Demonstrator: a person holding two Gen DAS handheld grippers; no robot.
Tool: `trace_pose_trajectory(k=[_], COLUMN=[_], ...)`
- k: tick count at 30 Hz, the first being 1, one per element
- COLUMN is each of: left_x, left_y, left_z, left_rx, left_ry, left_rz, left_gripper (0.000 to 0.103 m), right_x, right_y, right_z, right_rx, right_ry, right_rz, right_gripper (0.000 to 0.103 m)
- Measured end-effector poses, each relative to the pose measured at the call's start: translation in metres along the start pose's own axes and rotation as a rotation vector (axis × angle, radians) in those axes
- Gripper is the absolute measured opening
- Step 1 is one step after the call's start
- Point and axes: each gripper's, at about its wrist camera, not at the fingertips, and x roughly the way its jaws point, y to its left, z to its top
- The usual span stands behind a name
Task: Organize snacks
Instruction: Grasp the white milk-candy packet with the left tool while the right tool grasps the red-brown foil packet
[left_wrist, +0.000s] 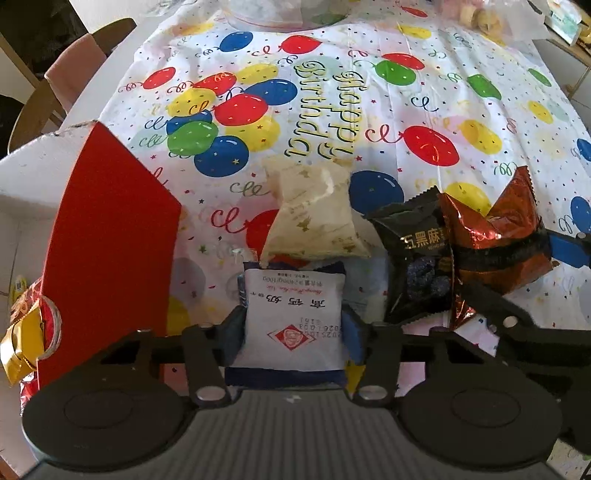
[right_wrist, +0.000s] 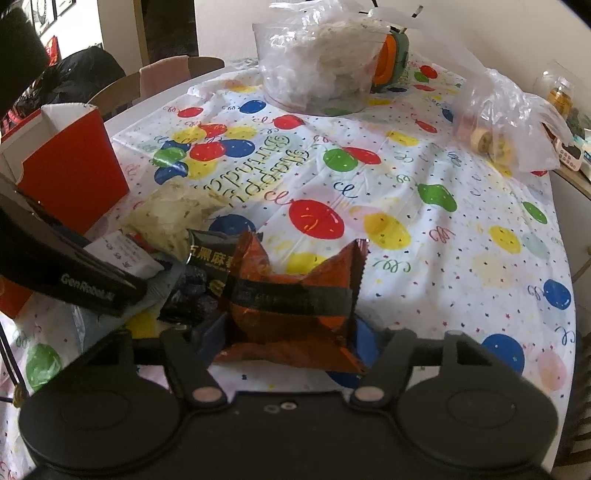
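Your left claw (left_wrist: 293, 325) is clenched on the white milk packet (left_wrist: 291, 317), your right claw (right_wrist: 291, 332) on the orange packet (right_wrist: 295, 295). A black packet (left_wrist: 413, 258) crowds between; a red box (left_wrist: 110, 240) flanks the balloon-cloth counter (left_wrist: 424, 92).

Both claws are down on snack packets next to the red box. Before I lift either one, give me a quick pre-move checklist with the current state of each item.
1. Left claw on the white and blue packet: ok, fingers press both of its sides.
2. Right claw on the orange-brown packet: ok, packet sits pinched between the fingers.
3. Black packet free of the right claw's grip: cannot tell, it overlaps the orange-brown packet.
4. Cream packet free of the left claw: not ok, its lower edge lies over the white and blue packet's top edge.
5. Red box open at the top: ok.
6. Room left inside the red box: cannot tell.
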Motion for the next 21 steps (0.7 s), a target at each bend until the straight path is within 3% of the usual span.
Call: trace_pose_trajectory(k=[14, 21], left_x=[-0.02, -0.041], left_y=[0.025, 0.034], left_z=[-0.015, -0.028], left_rx=[-0.059, -0.056], left_ry=[-0.041, -0.078], left_rz=[-0.069, -0.103], left_gripper=[0.048, 0.048], right_x=[-0.032, -0.057], right_y=[0.007, 0.013], right_z=[-0.011, -0.019], right_rx=[0.067, 0.083], right_ry=[-0.002, -0.026], right_rz=[-0.028, -0.041], right_gripper=[0.047, 0.031])
